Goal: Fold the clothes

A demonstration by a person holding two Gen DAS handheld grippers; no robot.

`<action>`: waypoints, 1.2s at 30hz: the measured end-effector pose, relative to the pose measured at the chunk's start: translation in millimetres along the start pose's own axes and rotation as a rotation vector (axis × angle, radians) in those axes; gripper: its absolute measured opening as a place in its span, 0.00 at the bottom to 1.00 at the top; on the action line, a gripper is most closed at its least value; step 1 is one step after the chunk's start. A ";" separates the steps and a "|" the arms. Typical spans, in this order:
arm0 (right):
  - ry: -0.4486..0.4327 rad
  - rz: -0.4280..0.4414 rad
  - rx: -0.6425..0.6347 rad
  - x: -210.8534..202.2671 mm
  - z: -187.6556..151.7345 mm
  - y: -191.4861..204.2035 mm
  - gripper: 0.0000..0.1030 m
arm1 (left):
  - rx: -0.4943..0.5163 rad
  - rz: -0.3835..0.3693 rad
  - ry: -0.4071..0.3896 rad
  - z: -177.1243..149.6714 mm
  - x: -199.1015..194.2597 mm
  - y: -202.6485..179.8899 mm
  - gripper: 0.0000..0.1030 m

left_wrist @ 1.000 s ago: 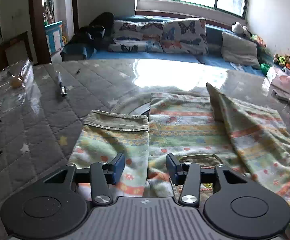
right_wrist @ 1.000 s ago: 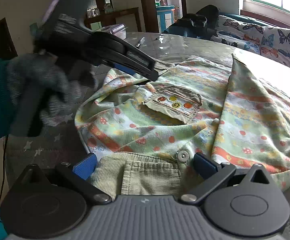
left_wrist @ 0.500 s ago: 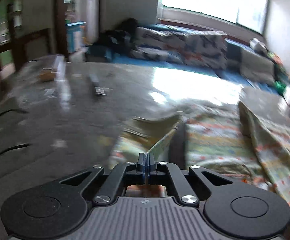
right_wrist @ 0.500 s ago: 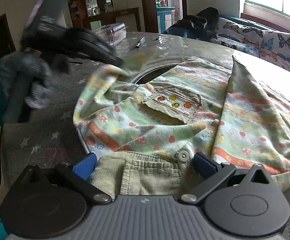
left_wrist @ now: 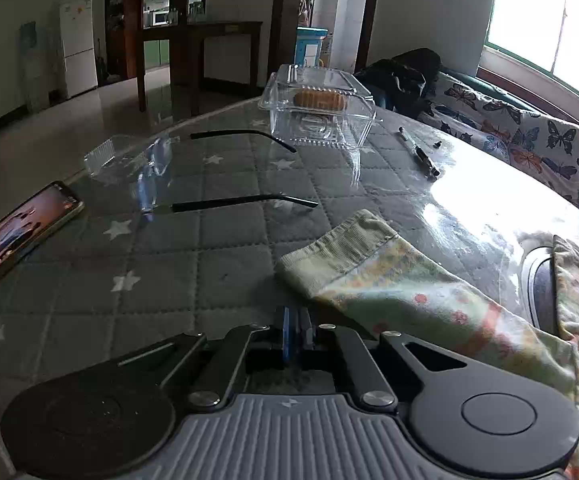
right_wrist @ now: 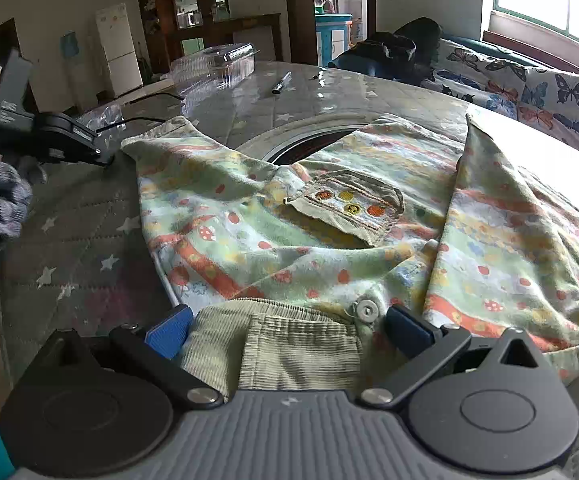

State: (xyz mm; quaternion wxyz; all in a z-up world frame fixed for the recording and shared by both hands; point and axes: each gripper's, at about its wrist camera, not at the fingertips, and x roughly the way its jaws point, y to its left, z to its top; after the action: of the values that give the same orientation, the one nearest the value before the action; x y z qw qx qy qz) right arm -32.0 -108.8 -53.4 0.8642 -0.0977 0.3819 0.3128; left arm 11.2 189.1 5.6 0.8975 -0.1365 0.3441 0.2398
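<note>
A child's patterned garment, pale green with orange stripes, dots and mushrooms, lies spread and rumpled on a round table covered by a grey quilted cloth with white stars under a clear sheet. In the right wrist view the right gripper sits low at the garment's near edge with its blue-padded fingers spread wide on either side of a ribbed olive corduroy band; a metal snap lies just inside the right-hand finger, and nothing is clamped. A corduroy-trimmed pocket with coloured round patches lies in the middle of the fabric, and a fold of cloth stands up to its right. At the far left of that view a gloved hand holds the left gripper, its tip just beside the garment's left sleeve, near the cuff. In the left wrist view the left gripper has its fingers pressed together; the sleeve runs just to the right of them, but whether any fabric is pinched cannot be told. Farther off on the table lie a pair of glasses, a phone with its screen lit, a clear plastic box with food inside, and a pen. A sofa with butterfly cushions stands beyond the table under a bright window.
</note>
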 end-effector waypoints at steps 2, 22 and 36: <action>0.008 -0.011 -0.013 1.3 0.6 2.3 1.00 | 0.030 -0.028 -0.026 1.6 -9.0 -7.3 0.10; 0.015 -0.024 -0.034 2.8 0.3 4.8 1.00 | 0.308 -0.035 -0.028 39.2 65.5 -74.2 0.17; -0.041 -0.086 0.017 -22.0 26.8 -26.1 1.00 | 0.286 -0.168 -0.076 30.1 11.1 -95.9 0.69</action>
State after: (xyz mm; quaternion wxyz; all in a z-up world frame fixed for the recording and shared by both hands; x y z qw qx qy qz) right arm -11.2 -128.7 -21.0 0.8852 -0.1004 0.3621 0.2744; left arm 85.3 123.9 27.6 0.9370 -0.0265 0.3278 0.1174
